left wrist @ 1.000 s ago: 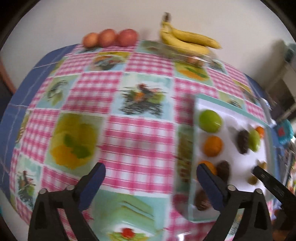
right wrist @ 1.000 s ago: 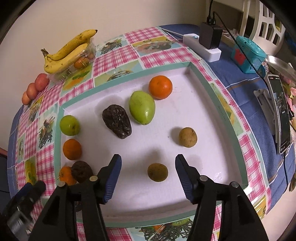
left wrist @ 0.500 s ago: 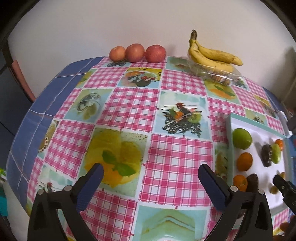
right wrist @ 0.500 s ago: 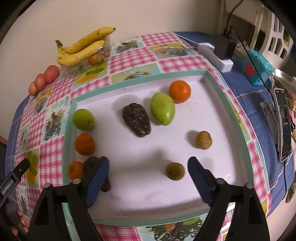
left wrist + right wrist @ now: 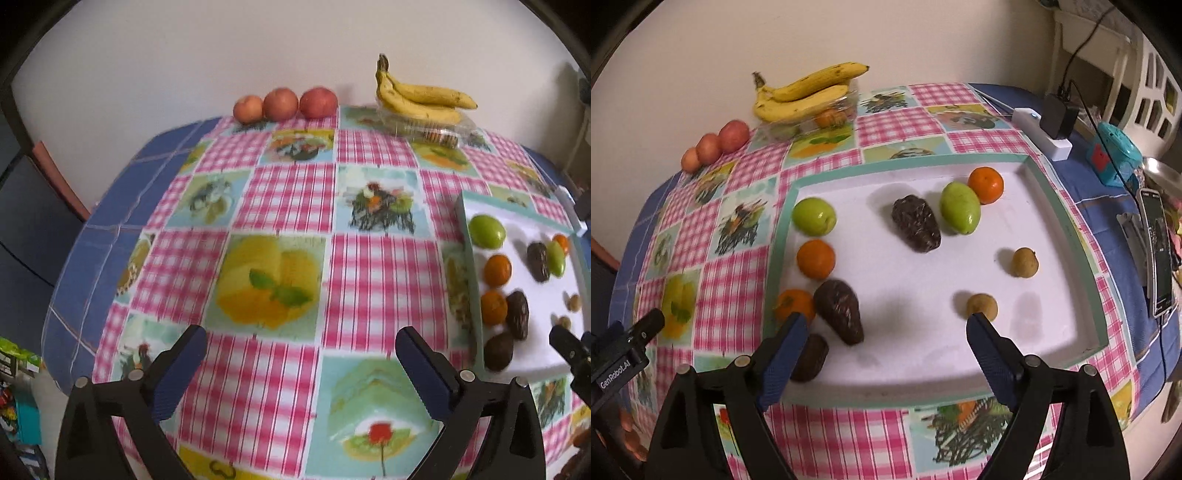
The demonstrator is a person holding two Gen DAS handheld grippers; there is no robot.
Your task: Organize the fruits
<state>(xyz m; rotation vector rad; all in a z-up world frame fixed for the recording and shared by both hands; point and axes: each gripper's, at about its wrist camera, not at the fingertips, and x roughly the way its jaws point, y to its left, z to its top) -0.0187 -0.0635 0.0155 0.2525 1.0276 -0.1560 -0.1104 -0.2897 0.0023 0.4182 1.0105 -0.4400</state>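
Observation:
A white tray with a teal rim holds several fruits: a green apple, oranges, dark avocados, a green mango and two small brown fruits. My right gripper is open and empty above the tray's near edge. My left gripper is open and empty over the checked tablecloth, left of the tray. Bananas and three red apples lie at the far edge by the wall.
A clear plastic box sits under the bananas. A white power strip with charger, a teal device and a phone lie right of the tray. The table's left edge drops off.
The right gripper has opened wider and pulled back toward the tray's near edge. The left gripper's view has swung left over the tablecloth, away from the tray.

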